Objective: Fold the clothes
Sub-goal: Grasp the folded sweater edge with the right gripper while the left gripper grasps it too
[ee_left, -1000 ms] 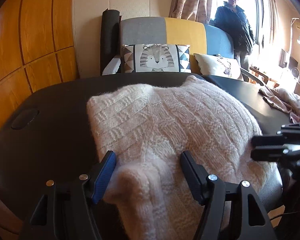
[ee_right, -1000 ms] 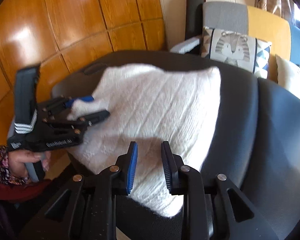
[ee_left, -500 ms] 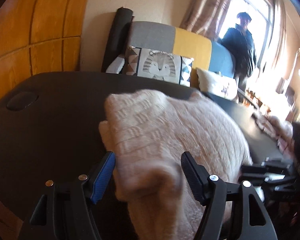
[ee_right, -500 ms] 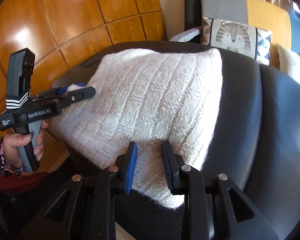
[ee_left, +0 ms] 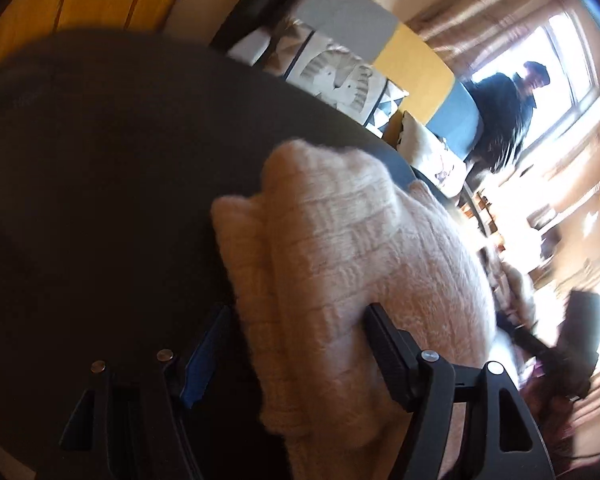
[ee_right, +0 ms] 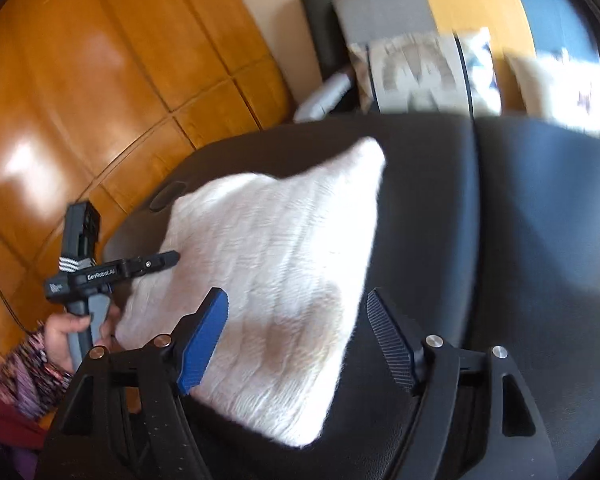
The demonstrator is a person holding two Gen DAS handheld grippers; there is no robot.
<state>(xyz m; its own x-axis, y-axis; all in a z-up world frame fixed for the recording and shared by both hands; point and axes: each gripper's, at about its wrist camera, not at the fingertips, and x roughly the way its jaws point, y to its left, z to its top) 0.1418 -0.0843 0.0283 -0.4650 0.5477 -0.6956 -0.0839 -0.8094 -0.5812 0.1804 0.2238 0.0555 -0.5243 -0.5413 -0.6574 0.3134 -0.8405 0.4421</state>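
A cream knitted sweater (ee_left: 360, 240) lies folded on the black padded table (ee_left: 100, 180). My left gripper (ee_left: 296, 340) is open, its fingers spread wide on either side of a thick folded edge that bulges up between them. In the right wrist view the sweater (ee_right: 284, 240) is a rough rectangle, its near corner lying flat between the wide-open fingers of my right gripper (ee_right: 296, 320), which grips nothing. The left gripper (ee_right: 156, 262) shows at the sweater's left edge, held by a hand (ee_right: 68, 332). Only its upper finger is visible there. Both views are motion-blurred.
A sofa with a tiger-print cushion (ee_right: 420, 68) stands behind the table (ee_right: 520, 220), and a wood-panelled wall (ee_right: 100, 80) is on the left. A person (ee_left: 504, 116) stands by the window. Another pale garment (ee_left: 516, 280) lies blurred at the table's right side.
My right gripper has opened and let go of the sweater's corner, which now lies flat. The left gripper has tilted and swung, its finger spread unchanged, and the sweater's edge has bunched further.
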